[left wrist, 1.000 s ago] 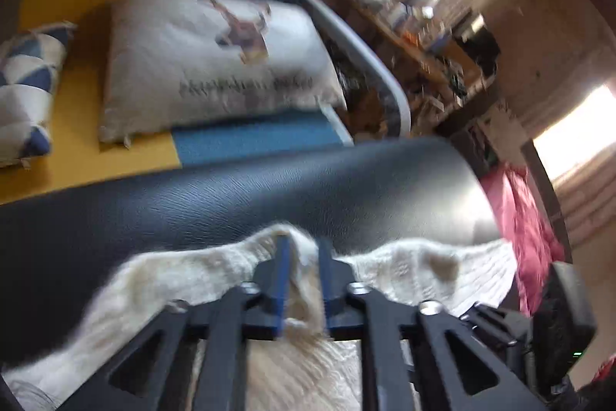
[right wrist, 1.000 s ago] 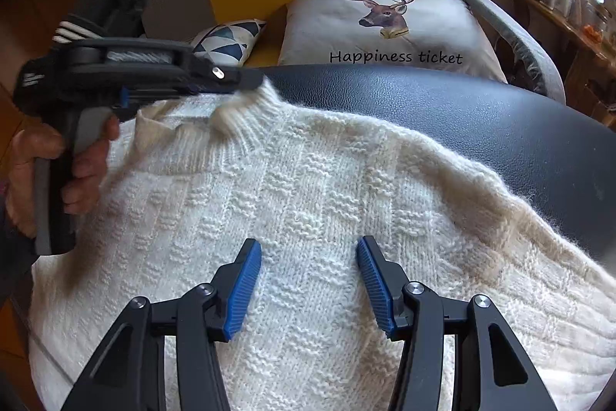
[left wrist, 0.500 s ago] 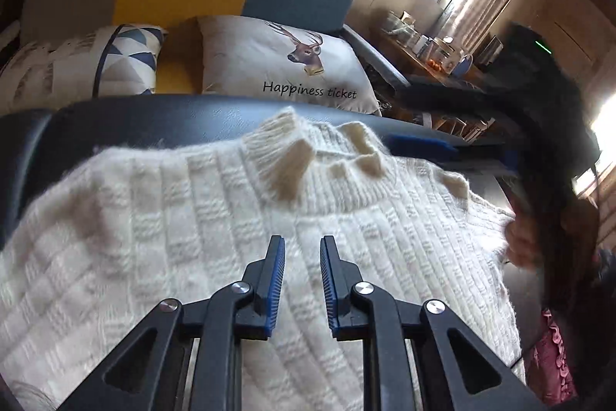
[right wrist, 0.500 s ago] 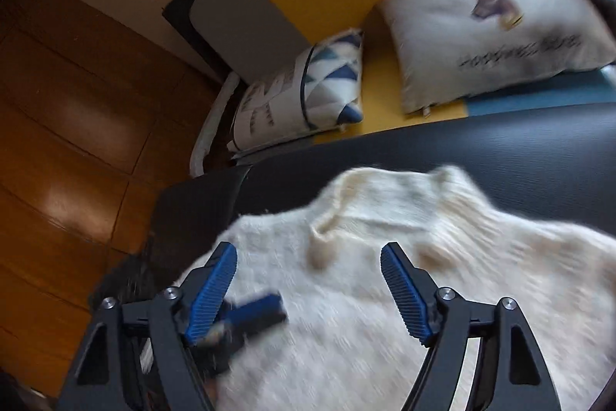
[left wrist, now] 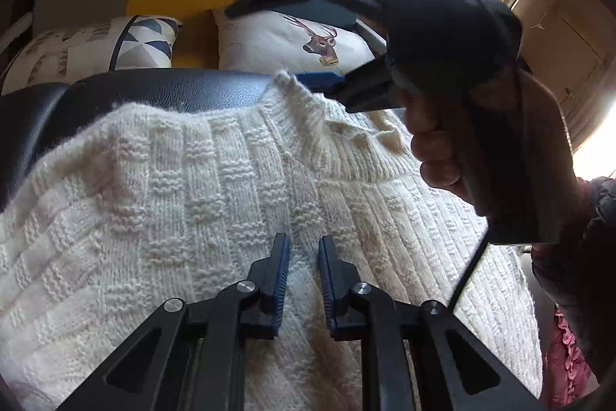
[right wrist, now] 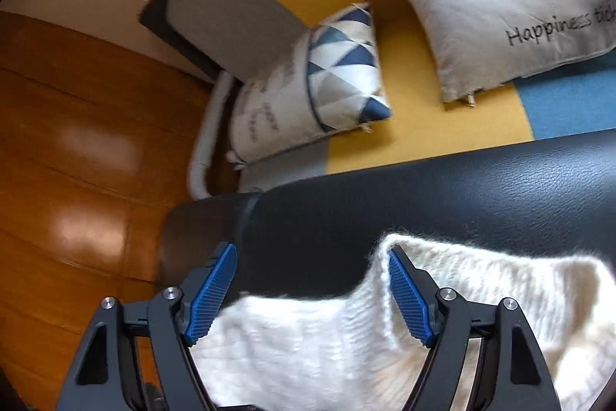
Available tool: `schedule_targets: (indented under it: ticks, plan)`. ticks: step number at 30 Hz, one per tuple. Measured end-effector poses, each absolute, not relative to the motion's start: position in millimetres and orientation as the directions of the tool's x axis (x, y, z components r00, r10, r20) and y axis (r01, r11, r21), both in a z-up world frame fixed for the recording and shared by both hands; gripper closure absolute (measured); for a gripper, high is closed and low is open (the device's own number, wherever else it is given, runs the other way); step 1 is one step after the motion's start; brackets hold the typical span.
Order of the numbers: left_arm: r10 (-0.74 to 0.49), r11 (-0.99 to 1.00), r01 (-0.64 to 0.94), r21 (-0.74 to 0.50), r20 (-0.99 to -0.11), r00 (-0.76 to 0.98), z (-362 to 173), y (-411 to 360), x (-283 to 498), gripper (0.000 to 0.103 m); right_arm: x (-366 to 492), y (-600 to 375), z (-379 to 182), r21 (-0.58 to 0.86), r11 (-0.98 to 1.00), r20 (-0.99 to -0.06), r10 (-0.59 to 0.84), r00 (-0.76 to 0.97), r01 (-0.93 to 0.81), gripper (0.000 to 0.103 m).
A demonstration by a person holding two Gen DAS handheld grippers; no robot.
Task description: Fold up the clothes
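Cream knitted sweater point(left wrist: 238, 203) spread on black leather surface point(left wrist: 173, 89), left gripper point(left wrist: 302, 280) fingers narrowly parted and closing over it at lower centre, right gripper point(right wrist: 312, 291) fingers released wide at the collar edge

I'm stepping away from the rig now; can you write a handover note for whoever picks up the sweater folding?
Left gripper: jaws narrowly apart over the cream knitted sweater, pinching nothing.
Right gripper: wide open at the sweater's collar edge, nothing gripped.
The sweater lies spread on the black leather surface.
Done: garment laid out.
Left: every fold; none is visible yet.
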State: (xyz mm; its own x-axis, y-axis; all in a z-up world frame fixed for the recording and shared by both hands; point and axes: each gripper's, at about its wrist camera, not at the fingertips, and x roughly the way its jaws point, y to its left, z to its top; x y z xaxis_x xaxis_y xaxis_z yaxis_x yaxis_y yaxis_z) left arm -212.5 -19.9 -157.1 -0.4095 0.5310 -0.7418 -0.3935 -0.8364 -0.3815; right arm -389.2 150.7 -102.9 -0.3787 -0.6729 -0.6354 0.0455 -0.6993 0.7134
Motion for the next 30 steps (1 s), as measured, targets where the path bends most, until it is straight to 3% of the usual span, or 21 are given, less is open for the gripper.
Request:
schedule_targets:
  ticks: [7,13,19,22,26,30]
  plan:
    - [0.517,-0.849,-0.359,-0.387,-0.746,-0.419,-146,-25,-213,0.088,-367,162,-74,0.593,-0.799,-0.712,-0.576,-0.402,0.096,0.025]
    - [0.451,-0.893,-0.239,-0.383,-0.743,-0.494,-122,-81,-178,0.086,-270,149,-55,0.205,-0.957,-0.849,-0.278,-0.449,0.206,0.025]
    - [0.349,-0.910,0.009,-0.415,-0.776,-0.526,-127,-188,-113,0.081,-180,136,-75,0.196,-0.959,-0.871,-0.266,-0.413,0.205,0.025]
    - [0.213,-0.911,0.184,-0.368,-0.805,-0.554,-129,-263,-75,0.078,-154,119,-77,0.205,-0.953,-0.862,-0.284,-0.419,0.224,0.024]
    - [0.032,-0.852,0.428,-0.302,-0.846,-0.532,-127,-374,-24,0.074,-138,83,-79,0.167,-0.946,-0.863,-0.276,-0.424,0.278,0.023]
    - [-0.013,-0.759,0.561,-0.331,-0.853,-0.521,-126,-459,10,0.069,-134,41,-73,0.167,-0.924,-0.852,-0.311,-0.420,0.344,0.023]
